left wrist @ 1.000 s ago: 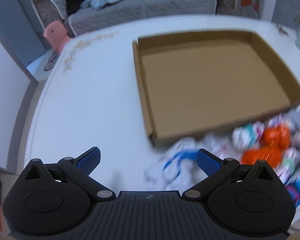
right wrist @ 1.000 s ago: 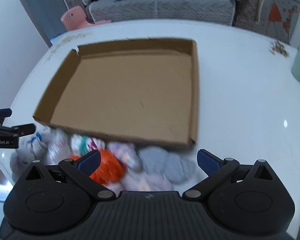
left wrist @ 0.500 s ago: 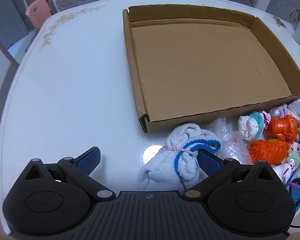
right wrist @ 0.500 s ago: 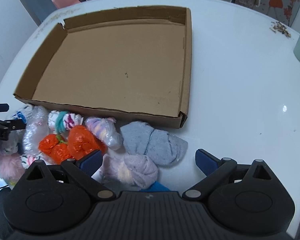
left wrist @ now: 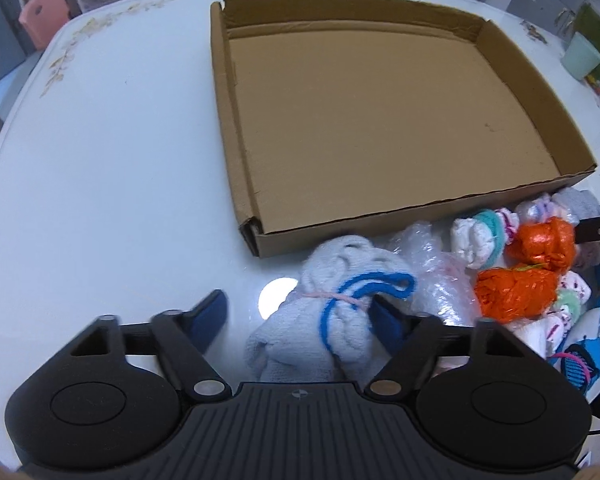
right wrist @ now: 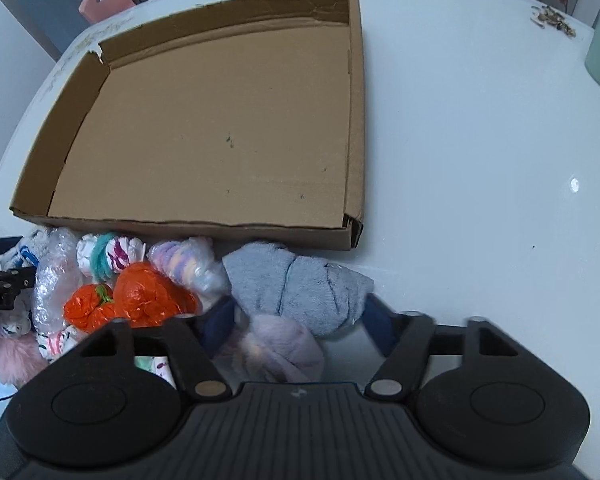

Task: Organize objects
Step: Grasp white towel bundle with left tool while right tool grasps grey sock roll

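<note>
White table (left wrist: 112,184) bears cardboard tray (left wrist: 236,128); left gripper (left wrist: 300,316) closing around towel bundle (left wrist: 332,312); right gripper (right wrist: 300,320) closing around grey bundle (right wrist: 300,284).

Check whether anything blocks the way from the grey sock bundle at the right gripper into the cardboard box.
Only the box's low near wall stands between the grey sock bundle and the bare floor of the cardboard box; the right gripper, jaws closing around the bundle, must lift it over.

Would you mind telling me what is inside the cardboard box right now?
The cardboard box holds nothing: both views show only its bare brown floor. The strip of floor behind the near wall is hidden from the cameras.
</note>
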Motion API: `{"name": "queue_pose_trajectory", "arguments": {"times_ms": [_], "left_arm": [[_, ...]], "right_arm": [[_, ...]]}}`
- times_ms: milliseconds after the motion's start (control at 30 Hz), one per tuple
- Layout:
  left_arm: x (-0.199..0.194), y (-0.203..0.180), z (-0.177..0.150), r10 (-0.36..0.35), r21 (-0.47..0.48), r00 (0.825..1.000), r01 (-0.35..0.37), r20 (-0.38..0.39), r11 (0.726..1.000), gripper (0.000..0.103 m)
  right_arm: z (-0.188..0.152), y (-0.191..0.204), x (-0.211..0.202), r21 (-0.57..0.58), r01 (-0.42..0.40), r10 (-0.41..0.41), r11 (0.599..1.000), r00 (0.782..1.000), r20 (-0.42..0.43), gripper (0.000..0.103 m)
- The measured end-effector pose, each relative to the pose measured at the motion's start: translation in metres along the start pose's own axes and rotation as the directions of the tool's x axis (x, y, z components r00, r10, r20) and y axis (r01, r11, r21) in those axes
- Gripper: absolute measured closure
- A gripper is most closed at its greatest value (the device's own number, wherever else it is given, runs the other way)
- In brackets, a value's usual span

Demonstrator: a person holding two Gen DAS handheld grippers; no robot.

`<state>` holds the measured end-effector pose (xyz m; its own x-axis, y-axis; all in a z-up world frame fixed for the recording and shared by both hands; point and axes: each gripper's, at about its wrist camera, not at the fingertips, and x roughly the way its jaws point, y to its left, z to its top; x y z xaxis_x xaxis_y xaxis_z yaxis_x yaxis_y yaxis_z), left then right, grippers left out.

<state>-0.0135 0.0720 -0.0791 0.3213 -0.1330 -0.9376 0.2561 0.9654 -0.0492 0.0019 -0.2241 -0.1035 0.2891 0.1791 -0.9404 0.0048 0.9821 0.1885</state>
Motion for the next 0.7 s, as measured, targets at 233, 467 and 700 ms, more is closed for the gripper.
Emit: {"name": "queue_pose_trajectory", "arguments": {"times_ms": [233, 467, 700], "left_arm": [[-0.007, 0.006, -0.002, -0.041, -0.022, 0.999, 0.041, 0.02, 0.999, 0.052], [-0.016, 0.014, -0.01, -0.034, -0.038, 0.998, 0.036, 0.052, 0.999, 0.053], [-0.016, 0.018, -0.014, -0.029, -0.046, 0.998, 0.032, 0.06, 0.998, 0.053]], "right_arm": [[-0.001, -0.003, -0.001, 0.001, -0.023, 0.023, 1.0, 1.0, 0.0, 0.047], [-0.006, -0.007, -0.014, -0.004, -0.035, 0.035, 0.999, 0.999, 0.021, 0.048], [-0.013, 0.001, -0.007, -0.02, -0.017, 0.017, 1.0, 1.0, 0.007, 0.049]]}}
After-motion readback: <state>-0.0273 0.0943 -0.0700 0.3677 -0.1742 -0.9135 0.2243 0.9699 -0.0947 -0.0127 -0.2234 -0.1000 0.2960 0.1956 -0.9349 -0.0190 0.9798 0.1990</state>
